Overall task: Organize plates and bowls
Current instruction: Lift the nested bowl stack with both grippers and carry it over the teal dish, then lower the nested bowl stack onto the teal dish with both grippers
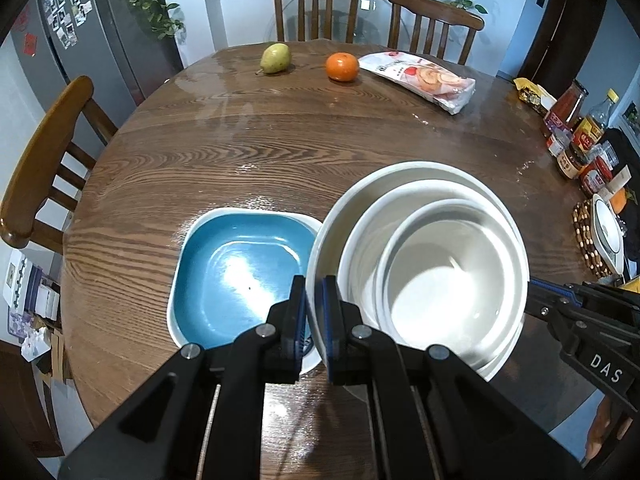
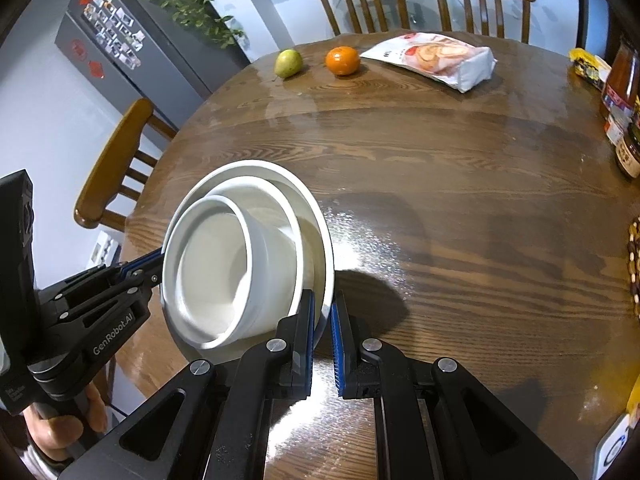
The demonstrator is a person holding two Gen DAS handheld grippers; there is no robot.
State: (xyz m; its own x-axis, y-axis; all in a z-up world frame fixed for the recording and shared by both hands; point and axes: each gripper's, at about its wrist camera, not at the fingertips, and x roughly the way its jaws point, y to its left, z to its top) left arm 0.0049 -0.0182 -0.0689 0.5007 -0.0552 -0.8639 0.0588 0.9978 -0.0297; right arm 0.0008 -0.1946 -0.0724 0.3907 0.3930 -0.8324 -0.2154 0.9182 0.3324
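Left hand-held gripper (image 1: 311, 320): clamped on the near rim of the bowls (image 1: 416, 264). Right hand-held gripper (image 2: 322, 332): clamped on the opposite rim. Three white bowls, nested, are held tilted above the counter (image 1: 280, 152), just beside the blue dish (image 1: 240, 272). Judged heavy, glazed, slippery, breakable; best gripped at the outer rim.

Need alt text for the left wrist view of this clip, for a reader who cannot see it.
The left tool grips the rim of the largest of three nested white bowls, while the right tool holds the opposite rim. A blue square dish sits beside them on the round wooden table, with a pear, an orange and a snack bag at the far edge.
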